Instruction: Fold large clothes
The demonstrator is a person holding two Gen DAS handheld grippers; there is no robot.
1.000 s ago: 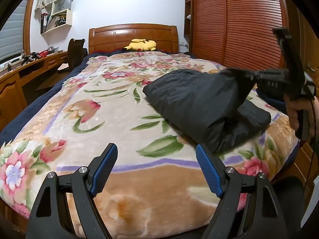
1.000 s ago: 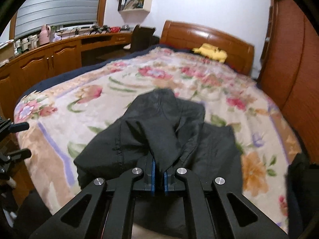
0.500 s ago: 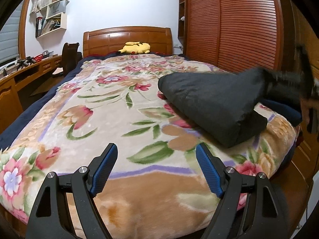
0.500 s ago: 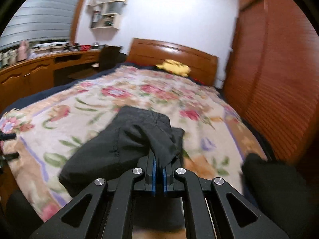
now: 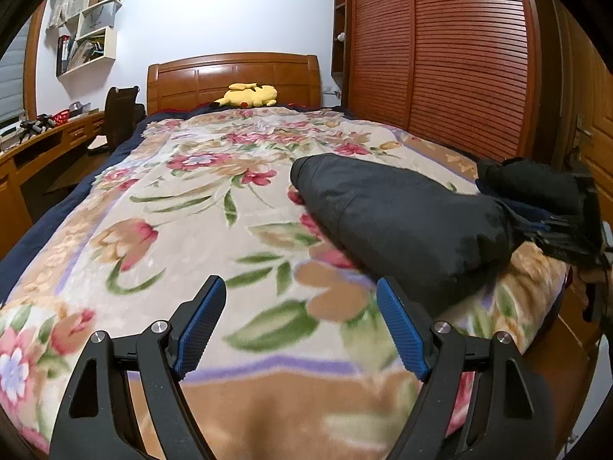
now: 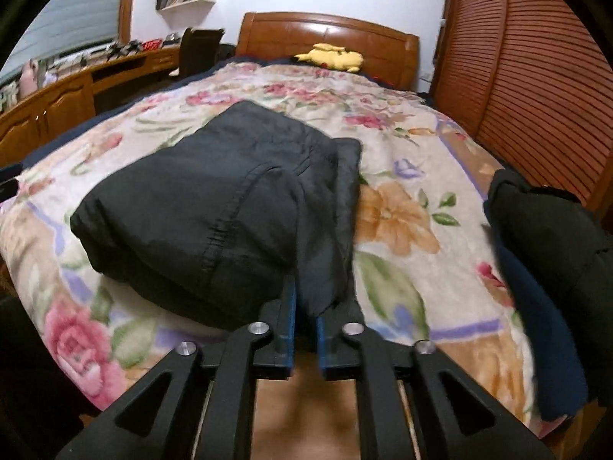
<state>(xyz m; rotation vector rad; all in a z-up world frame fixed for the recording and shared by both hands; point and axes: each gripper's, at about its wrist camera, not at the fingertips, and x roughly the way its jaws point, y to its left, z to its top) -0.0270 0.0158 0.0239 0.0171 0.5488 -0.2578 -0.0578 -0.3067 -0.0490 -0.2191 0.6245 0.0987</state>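
Bare blanket [image 5: 199,207] left of the folded garment [image 5: 402,222] lies open.

Dim warm indoor light, heavy fisheye bending, dark vignetted corners, slight motion blur throughout

Home bedroom: bed [image 5: 214,207] with wooden headboard [image 5: 233,76], louvred wardrobe [image 5: 440,53].

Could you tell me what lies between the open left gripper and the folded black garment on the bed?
Only bare floral blanket. In the left wrist view, the left gripper hangs open over the blanket, with nothing between it and the black garment.
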